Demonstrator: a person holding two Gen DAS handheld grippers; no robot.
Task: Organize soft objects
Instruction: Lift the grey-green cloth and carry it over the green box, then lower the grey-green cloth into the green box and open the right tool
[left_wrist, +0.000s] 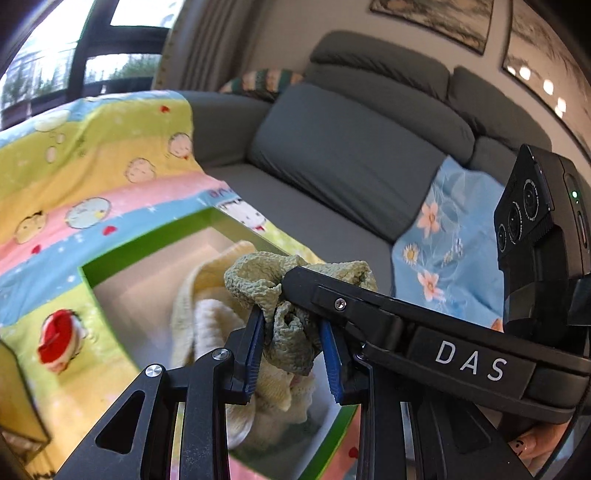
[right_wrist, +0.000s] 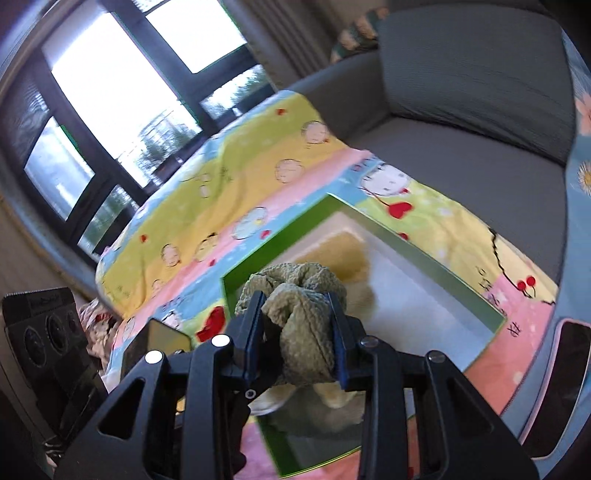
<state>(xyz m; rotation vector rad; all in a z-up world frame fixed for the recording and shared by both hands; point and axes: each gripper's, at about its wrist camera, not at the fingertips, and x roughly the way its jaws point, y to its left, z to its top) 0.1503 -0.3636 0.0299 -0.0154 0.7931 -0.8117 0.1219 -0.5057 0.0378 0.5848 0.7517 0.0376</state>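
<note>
Gripping: both grippers clamp one crumpled sage-green knitted cloth (left_wrist: 291, 317), held above the box.
Left gripper (left_wrist: 293, 349): blue-padded fingers (left_wrist: 255, 347) closed on the lower bunch of the green cloth; fabric fills the gap between the pads.
Right gripper (right_wrist: 297, 334): blue-padded fingers (right_wrist: 338, 339) pinch a thick fold of the same green cloth; pads press into it on both sides.
Crossing: in the left wrist view the right gripper's black finger bar marked DAS (left_wrist: 424, 332) lies across the frame from the right, its tip on the top of the cloth.
Cloth position: bunched and hanging between the two grippers, over the open box, partly hiding its contents.
Box: open rectangular box with bright green walls and pale inside (right_wrist: 436, 254), sitting on the blanket.
Box contents: cream-yellow knitted soft item (left_wrist: 207, 325) lying inside, under the green cloth; blurred, exact kind unclear.
Blanket: cartoon-print blanket in yellow, pink and blue bands (right_wrist: 236, 188), spread under the box.
Sofa: grey fabric sofa (left_wrist: 347, 147) behind the box.
Sofa items: light blue flower-print cloth (left_wrist: 447, 236) on the seat at right; striped cushion (left_wrist: 262, 79) at the back left.
Background: dark-framed window (right_wrist: 110, 103), bright daylight.
</note>
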